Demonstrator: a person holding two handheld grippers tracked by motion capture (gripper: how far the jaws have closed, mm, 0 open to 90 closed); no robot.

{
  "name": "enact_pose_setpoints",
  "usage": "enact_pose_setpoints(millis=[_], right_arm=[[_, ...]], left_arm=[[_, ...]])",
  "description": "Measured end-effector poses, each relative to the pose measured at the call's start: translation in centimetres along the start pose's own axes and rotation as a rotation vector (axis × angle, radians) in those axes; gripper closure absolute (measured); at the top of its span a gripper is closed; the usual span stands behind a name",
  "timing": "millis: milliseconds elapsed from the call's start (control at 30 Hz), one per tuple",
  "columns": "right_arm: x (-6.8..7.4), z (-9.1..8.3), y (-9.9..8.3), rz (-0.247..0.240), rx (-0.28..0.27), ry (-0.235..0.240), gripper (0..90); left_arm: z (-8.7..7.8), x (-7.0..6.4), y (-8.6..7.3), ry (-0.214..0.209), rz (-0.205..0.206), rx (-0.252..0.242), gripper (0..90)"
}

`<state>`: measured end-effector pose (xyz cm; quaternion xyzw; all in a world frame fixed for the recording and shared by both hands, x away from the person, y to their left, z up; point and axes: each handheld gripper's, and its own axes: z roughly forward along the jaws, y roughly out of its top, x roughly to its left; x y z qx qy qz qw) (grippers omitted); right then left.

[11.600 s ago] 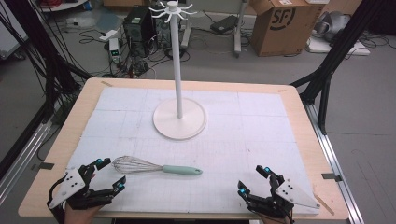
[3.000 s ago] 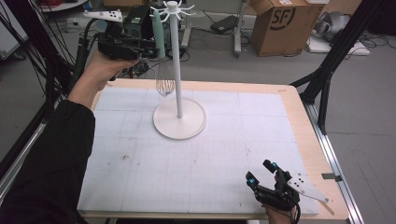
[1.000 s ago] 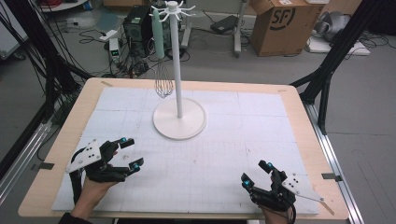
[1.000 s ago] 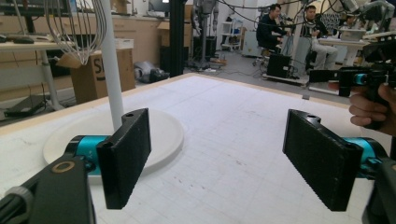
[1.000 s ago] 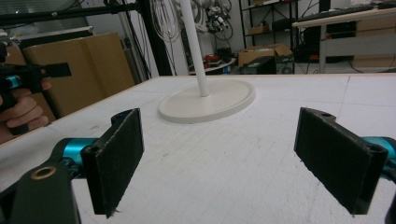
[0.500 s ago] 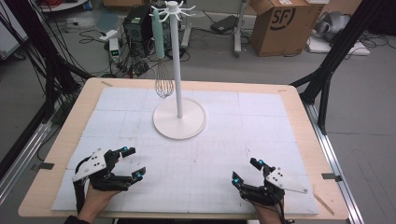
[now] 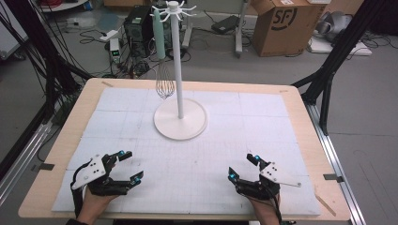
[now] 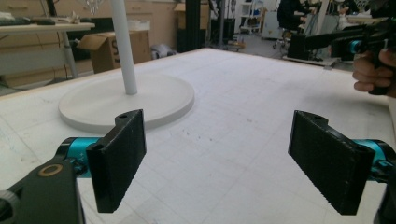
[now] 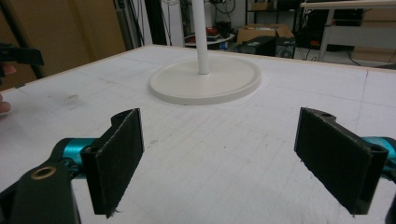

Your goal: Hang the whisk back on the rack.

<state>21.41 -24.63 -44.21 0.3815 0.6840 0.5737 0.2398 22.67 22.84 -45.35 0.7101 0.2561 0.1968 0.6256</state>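
Seemingly finished: whisk (image 7: 164,70) hangs from the far stand (image 7: 179,70), apparently hooked; left hand-held gripper (image 7: 125,166) and right hand-held gripper (image 7: 244,167) rest near, wide open, empty. Keep both low, clear of the surface (image 7: 197,164).

cardboard box (image 7: 282,24) | cables (image 7: 89,33) | grey floor (image 7: 371,93)
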Motion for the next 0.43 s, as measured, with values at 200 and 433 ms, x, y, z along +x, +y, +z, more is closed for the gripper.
enact_pose_setpoints(millis=[200, 433], right_arm=[[0.01, -0.2, -0.01, -0.003, -0.006, 0.0, 14.8], [0.14, -0.11, -0.02, -0.004, -0.004, 0.007, 14.8]], left_arm=[[0.12, 0.19, -0.17, 0.006, -0.007, -0.002, 19.5], [-0.02, 0.31, -0.15, 0.004, -0.015, -0.017, 19.3]])
